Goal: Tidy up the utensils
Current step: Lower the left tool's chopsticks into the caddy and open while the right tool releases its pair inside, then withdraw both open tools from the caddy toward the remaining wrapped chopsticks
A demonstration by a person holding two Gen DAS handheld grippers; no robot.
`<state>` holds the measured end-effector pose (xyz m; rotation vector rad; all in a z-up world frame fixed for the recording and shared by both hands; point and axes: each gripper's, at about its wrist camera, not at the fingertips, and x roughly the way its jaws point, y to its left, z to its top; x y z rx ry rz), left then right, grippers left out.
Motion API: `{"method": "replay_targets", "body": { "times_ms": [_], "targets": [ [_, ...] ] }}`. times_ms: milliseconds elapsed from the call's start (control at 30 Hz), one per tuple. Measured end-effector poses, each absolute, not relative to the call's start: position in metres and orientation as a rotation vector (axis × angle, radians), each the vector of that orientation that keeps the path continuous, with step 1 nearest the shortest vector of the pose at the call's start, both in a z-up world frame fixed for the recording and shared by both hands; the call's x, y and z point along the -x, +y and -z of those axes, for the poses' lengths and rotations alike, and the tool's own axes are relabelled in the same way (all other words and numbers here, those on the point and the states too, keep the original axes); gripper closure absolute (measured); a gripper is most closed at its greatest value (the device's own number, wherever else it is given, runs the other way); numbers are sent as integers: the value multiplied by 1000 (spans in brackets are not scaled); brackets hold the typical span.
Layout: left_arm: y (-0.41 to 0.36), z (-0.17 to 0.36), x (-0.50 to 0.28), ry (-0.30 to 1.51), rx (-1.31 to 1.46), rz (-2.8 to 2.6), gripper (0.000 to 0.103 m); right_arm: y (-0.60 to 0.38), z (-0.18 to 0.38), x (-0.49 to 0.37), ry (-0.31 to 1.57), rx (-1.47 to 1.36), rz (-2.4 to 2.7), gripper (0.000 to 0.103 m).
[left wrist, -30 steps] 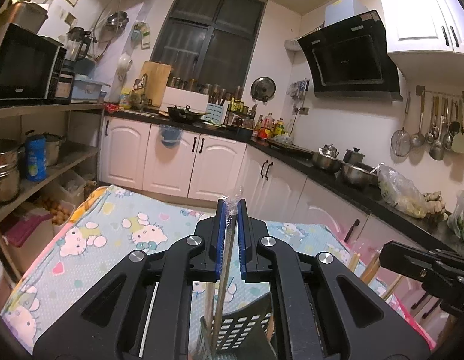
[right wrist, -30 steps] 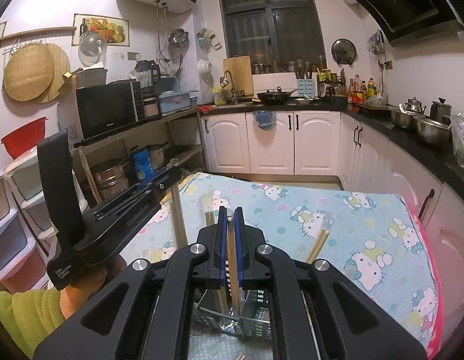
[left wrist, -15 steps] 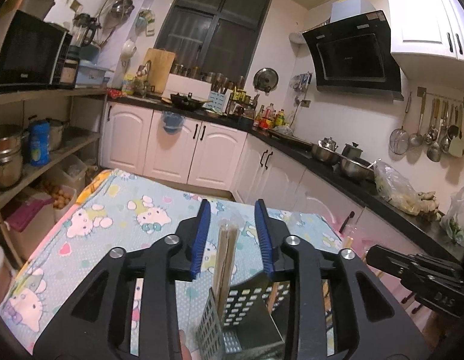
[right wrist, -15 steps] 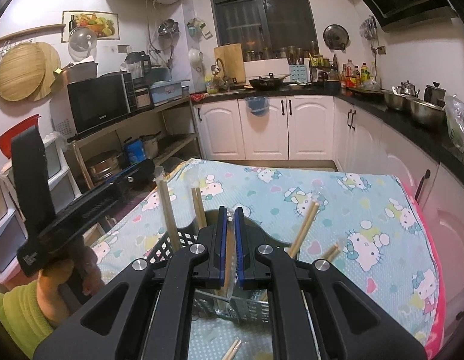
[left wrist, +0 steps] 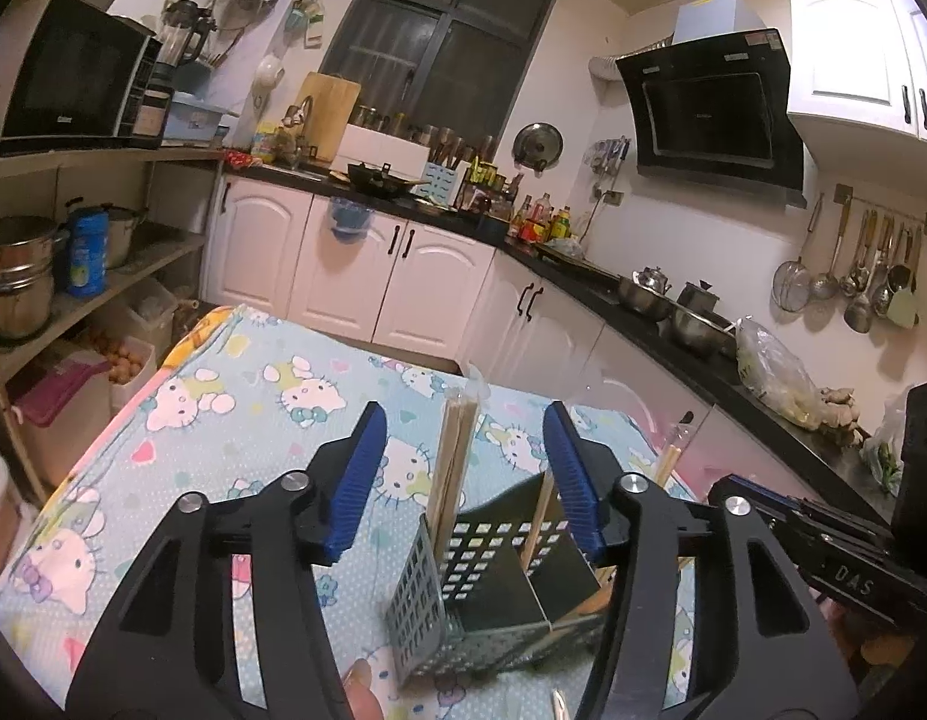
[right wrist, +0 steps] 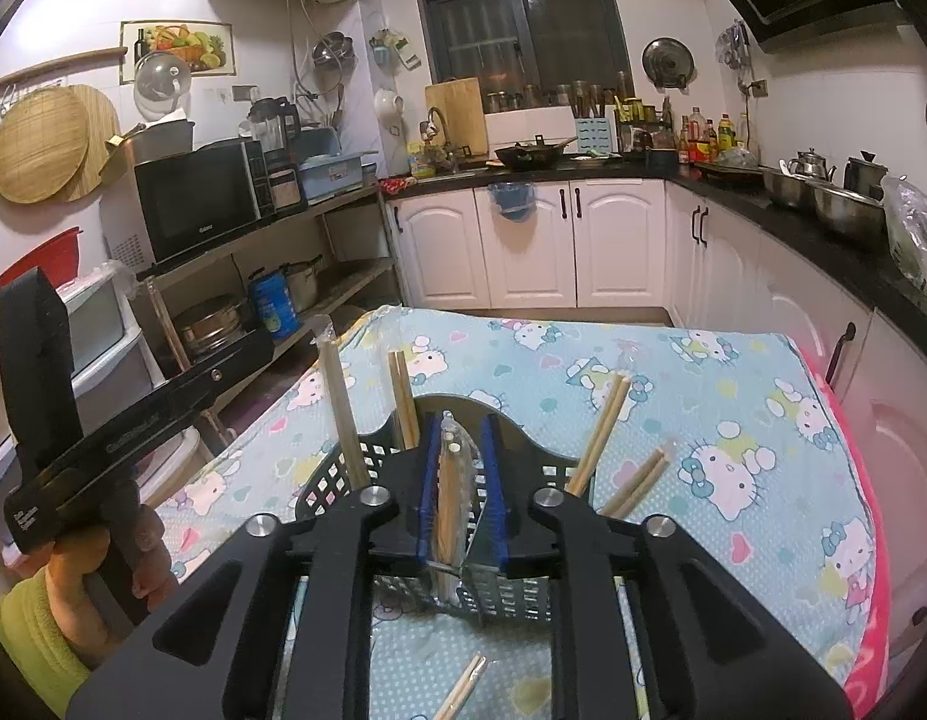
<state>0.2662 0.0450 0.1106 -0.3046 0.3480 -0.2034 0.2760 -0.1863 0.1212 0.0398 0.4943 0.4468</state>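
Note:
A dark perforated utensil caddy (left wrist: 481, 588) stands on the Hello Kitty tablecloth (left wrist: 253, 408). My left gripper (left wrist: 463, 480) is open, its blue pads on either side of a wrapped chopstick pair (left wrist: 454, 468) that stands in the caddy's left compartment. In the right wrist view my right gripper (right wrist: 460, 492) is slightly open around a wrapped chopstick pair (right wrist: 448, 498) standing in the caddy (right wrist: 343, 480). More chopstick pairs (right wrist: 601, 432) lean in the other compartments.
A loose wrapped chopstick pair (right wrist: 463, 684) lies on the cloth in front of the caddy. The left gripper body and hand (right wrist: 103, 438) are at the left of the right wrist view. Kitchen counters (left wrist: 643, 300) and shelves (left wrist: 73, 276) surround the table.
My left gripper opened wide and let go of its chopstick pair, which now stands in the caddy. My right gripper lowered its pair into the caddy and its jaws parted slightly.

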Motion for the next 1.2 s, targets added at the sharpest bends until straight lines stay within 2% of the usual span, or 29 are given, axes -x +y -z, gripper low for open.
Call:
{"method": "replay_targets", "body": {
  "times_ms": [133, 267, 600, 833, 1200],
  "targets": [
    [47, -110, -260, 366, 314, 206, 51, -190, -122, -269, 493, -42, -444, 79],
    [46, -107, -254, 400, 309, 202, 51, -192, -122, -261, 494, -32, -443, 70],
    [47, -93, -232, 466, 336, 214, 41, -195, -119, -237, 473, 3, -425, 59],
    [41, -81, -217, 522, 324, 228, 27, -200, -112, -220, 484, 9, -421, 54],
    [34, -68, -200, 578, 307, 235, 27, -209, -90, -199, 528, 19, -415, 54]
  ]
}}
